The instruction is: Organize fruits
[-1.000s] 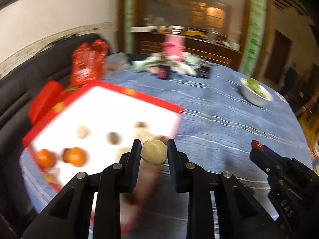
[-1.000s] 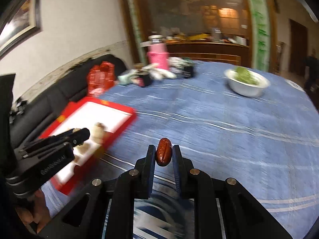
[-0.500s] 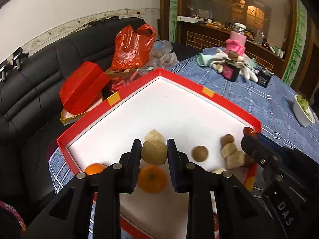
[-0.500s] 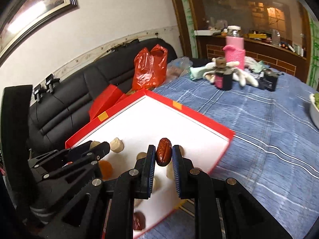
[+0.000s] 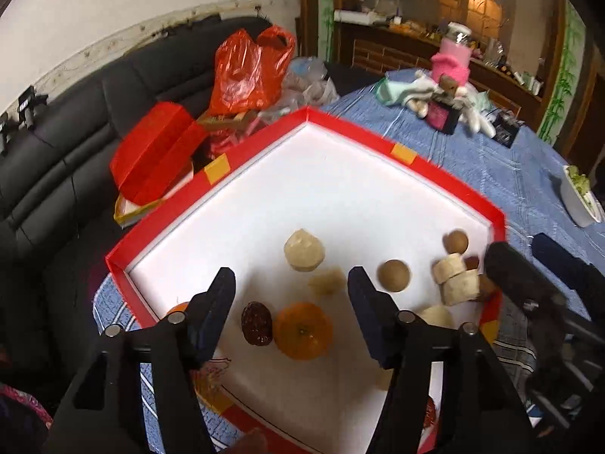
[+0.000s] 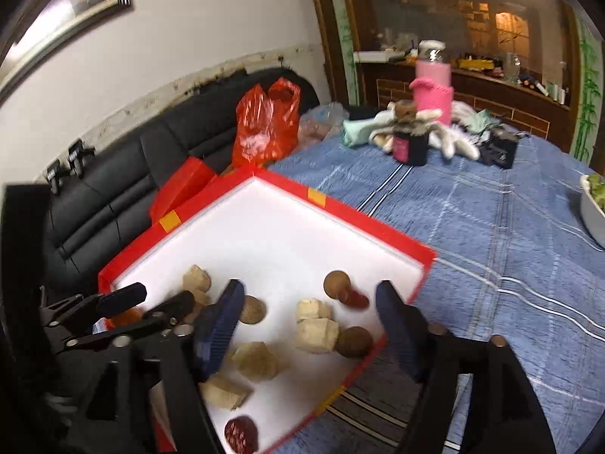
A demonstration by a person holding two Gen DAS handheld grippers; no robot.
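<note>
A red-rimmed tray with a white floor holds several fruits. My left gripper hangs over its near part, its jaws opening. A blurred pale fruit lies loose below them, next to a peeled pale fruit, an orange and a dark red date. My right gripper is over the tray's right corner, its jaws opening too. A blurred red date lies free beside a brown round fruit. Pale chunks sit between the fingers. The left gripper shows at the left.
The tray lies on a blue striped tablecloth at the table's edge, by a black sofa carrying a red box and a red plastic bag. A white bowl of greens and a pink bottle among clutter stand farther back.
Both grippers swung left from the tablecloth to over the tray, then opened. The pale fruit left the left jaws and the red date left the right jaws; both now lie in the tray.
</note>
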